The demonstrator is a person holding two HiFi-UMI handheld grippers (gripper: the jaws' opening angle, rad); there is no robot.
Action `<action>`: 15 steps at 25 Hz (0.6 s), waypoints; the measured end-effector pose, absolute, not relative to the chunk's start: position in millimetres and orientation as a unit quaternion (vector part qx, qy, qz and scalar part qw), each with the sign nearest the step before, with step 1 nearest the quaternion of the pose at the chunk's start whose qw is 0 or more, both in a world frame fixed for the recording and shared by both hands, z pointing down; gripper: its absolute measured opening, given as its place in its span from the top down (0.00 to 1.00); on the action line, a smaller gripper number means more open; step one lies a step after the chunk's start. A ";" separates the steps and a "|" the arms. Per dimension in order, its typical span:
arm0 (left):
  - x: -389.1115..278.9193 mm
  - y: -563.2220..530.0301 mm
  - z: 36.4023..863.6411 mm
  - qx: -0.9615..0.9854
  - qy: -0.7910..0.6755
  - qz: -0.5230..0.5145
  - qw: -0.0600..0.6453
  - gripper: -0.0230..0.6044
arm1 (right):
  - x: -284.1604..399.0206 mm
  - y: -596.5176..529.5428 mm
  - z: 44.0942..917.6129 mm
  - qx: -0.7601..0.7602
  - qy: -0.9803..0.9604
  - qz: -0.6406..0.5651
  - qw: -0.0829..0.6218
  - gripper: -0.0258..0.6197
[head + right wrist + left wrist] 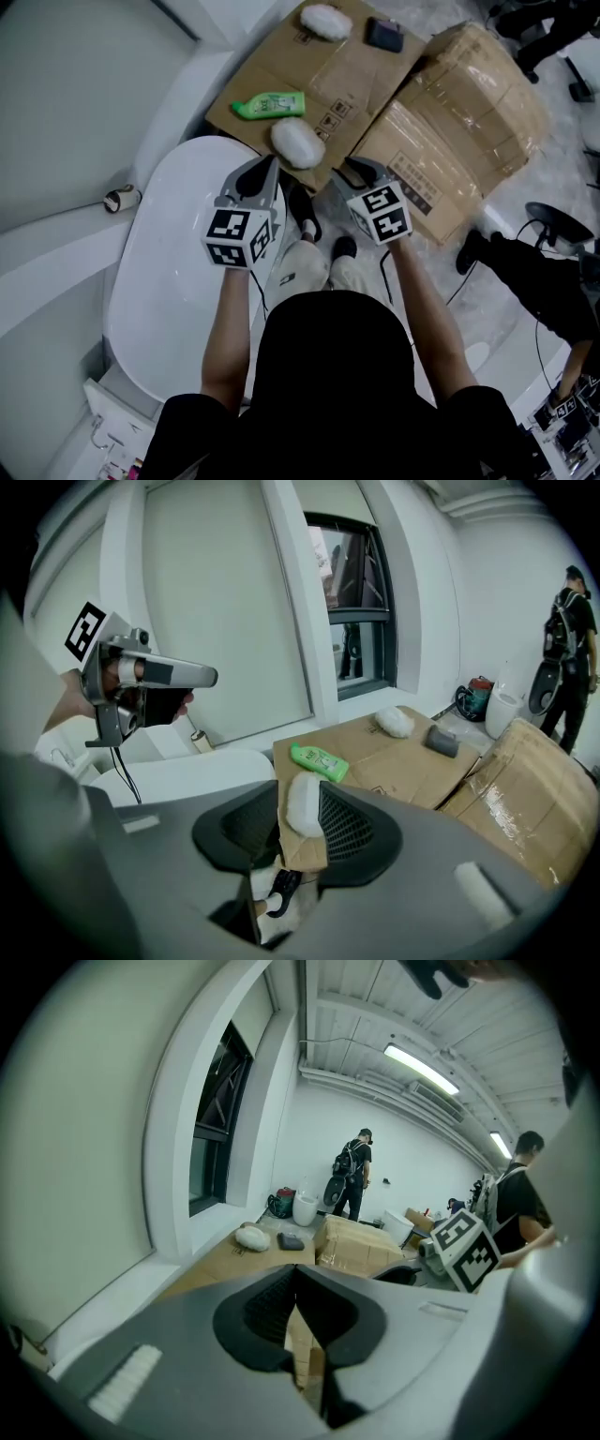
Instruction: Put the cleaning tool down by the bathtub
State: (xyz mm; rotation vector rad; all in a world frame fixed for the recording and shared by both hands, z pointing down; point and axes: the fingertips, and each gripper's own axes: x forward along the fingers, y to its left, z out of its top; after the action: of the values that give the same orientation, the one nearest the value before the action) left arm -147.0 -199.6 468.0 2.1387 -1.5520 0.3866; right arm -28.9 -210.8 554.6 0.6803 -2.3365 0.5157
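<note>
A white fluffy cleaning pad (297, 142) lies on the near edge of a flattened cardboard sheet (352, 70) on the floor, just past the head end of the white bathtub (178, 244). A green bottle (270, 104) lies beside it. My left gripper (269, 169) hangs above the tub's end, jaws closed tip to tip and holding nothing (296, 1274). My right gripper (359, 172) is level with it, to the right. Its jaws stand slightly apart (300, 794), and the pad (302, 805) shows through the gap, far below on the cardboard.
A second white pad (325, 21) and a dark sponge (384, 35) lie at the sheet's far end. A large taped box (469, 112) sits to the right. A small roll (122, 198) rests on the ledge left of the tub. A person's legs (553, 281) are at right.
</note>
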 end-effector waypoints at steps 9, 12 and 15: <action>-108.1 -131.3 435.6 0.769 -0.588 0.127 0.215 0.97 | 16.9 -158.2 502.3 0.263 -0.908 0.166 0.282 0.75; -97.7 -107.7 427.5 0.763 -0.598 0.119 0.214 0.97 | 30.5 -140.3 487.2 0.259 -0.914 0.155 0.269 0.75; -88.4 -88.0 421.3 0.759 -0.605 0.116 0.211 0.97 | 42.3 -126.2 471.8 0.259 -0.920 0.144 0.258 0.75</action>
State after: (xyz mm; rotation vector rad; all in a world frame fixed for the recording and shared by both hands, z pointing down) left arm -88.4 -88.0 421.3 2.1101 -1.6819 0.3212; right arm 42.3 -126.2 471.8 0.7010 -2.4944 0.3893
